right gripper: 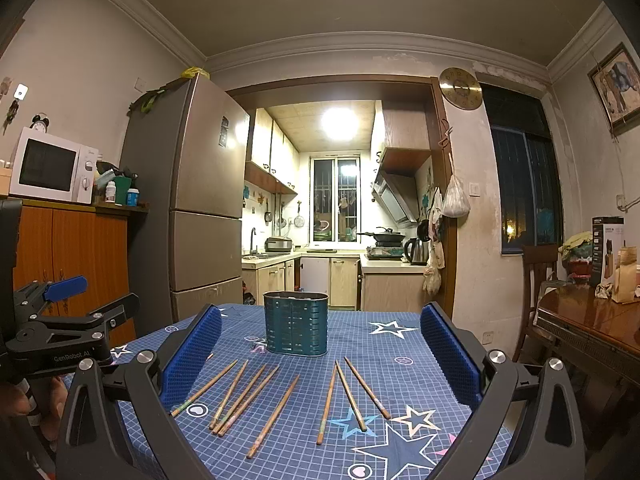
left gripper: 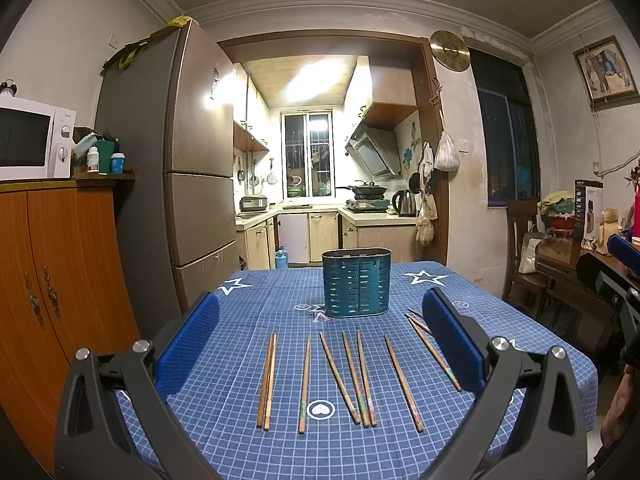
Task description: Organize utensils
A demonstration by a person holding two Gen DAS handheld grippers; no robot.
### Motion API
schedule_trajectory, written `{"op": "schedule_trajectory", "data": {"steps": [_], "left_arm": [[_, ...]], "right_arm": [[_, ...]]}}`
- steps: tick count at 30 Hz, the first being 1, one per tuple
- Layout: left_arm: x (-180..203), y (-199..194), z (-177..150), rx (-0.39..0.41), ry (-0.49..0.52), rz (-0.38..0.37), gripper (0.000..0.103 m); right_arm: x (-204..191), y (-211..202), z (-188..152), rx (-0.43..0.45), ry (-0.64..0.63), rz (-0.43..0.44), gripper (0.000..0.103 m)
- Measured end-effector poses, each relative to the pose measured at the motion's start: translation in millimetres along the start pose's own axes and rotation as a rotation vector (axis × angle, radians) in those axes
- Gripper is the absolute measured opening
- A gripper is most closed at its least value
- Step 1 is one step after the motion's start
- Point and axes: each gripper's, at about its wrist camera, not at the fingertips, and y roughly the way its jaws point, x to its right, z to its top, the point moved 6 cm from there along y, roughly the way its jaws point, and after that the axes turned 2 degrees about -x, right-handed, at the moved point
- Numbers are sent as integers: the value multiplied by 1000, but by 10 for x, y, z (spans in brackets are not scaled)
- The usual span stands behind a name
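Left wrist: slender wooden chopsticks [left gripper: 353, 380]

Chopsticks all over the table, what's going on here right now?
A person holds a gripper in each hand above the blue star tablecloth. The left gripper and the right gripper are both open and hold nothing. The wooden chopsticks lie loose in a row on the cloth. The teal slotted utensil holder stands upright behind them. No chopstick has been picked up yet.

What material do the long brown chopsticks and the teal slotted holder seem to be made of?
Long brown chopsticks: probably wood or bamboo, matte brown with visible grain. Teal slotted holder: plastic or painted metal, unclear; smooth, slightly glossy wall with regular slots.
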Motion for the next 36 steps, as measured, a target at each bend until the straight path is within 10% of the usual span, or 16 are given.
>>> {"op": "schedule_trajectory", "data": {"steps": [16,23,31,36], "left_arm": [[39,88,-59,-13,15,-1,98],[-644,474,-405,-176,-24,59,98],[-1285,914,-1436,-531,-22,2,53],[-1044,1024,-1635,-584,5,-100,43]], "right_arm": [[13,121,-78,-18,3,0,100],[-10,347,-360,-146,38,106,100],[-327,699,-1036,-354,12,237,95],[-452,891,-1309,-416,18,268,95]]}}
